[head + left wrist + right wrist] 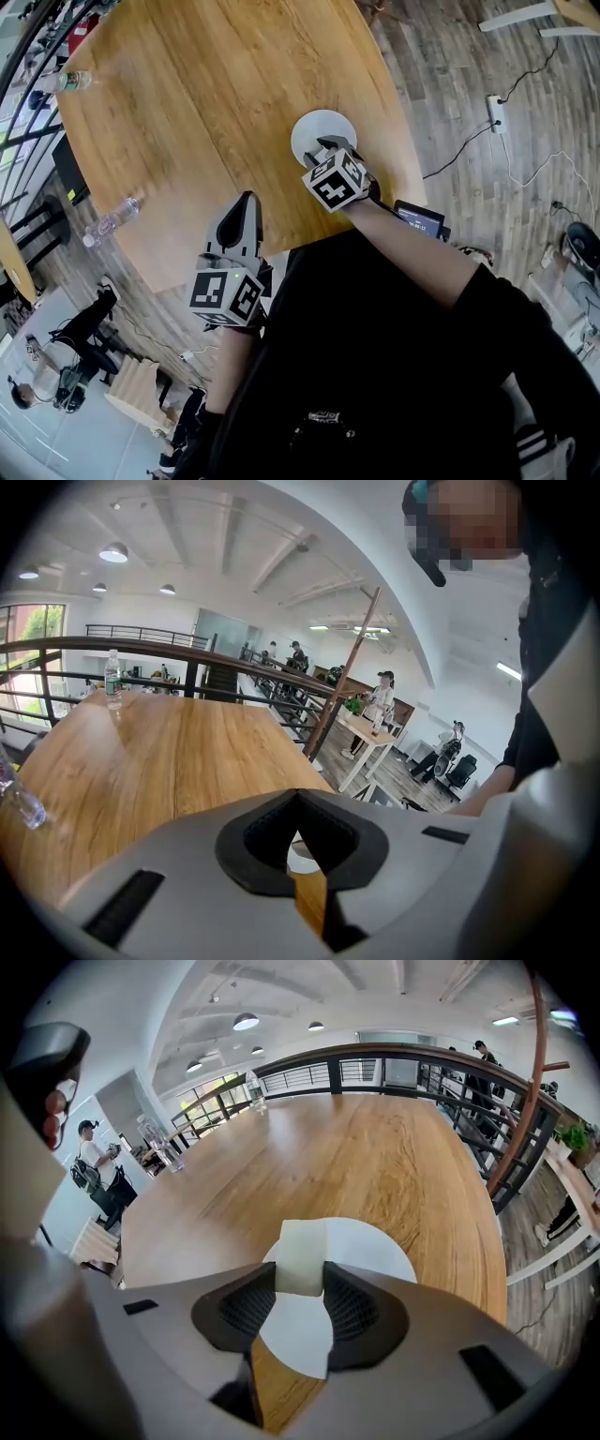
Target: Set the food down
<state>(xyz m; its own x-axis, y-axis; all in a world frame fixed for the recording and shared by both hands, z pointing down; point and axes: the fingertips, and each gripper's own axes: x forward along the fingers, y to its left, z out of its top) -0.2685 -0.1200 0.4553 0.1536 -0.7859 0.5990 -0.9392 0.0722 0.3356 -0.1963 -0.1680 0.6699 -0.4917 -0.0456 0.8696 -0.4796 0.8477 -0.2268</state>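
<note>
White cube of food (302,1255) | your right tool (303,1275) pinches it over the plate (375,1251), so release lands there | left tool (298,799) closed, empty, idle

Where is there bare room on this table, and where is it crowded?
Bare wood runs from the plate across to the near bottle and far bottle at the left edge of the table. The plate is bare white beneath the food block in the jaws of the right gripper. Crowding: only the near edge, around the left gripper.
</note>
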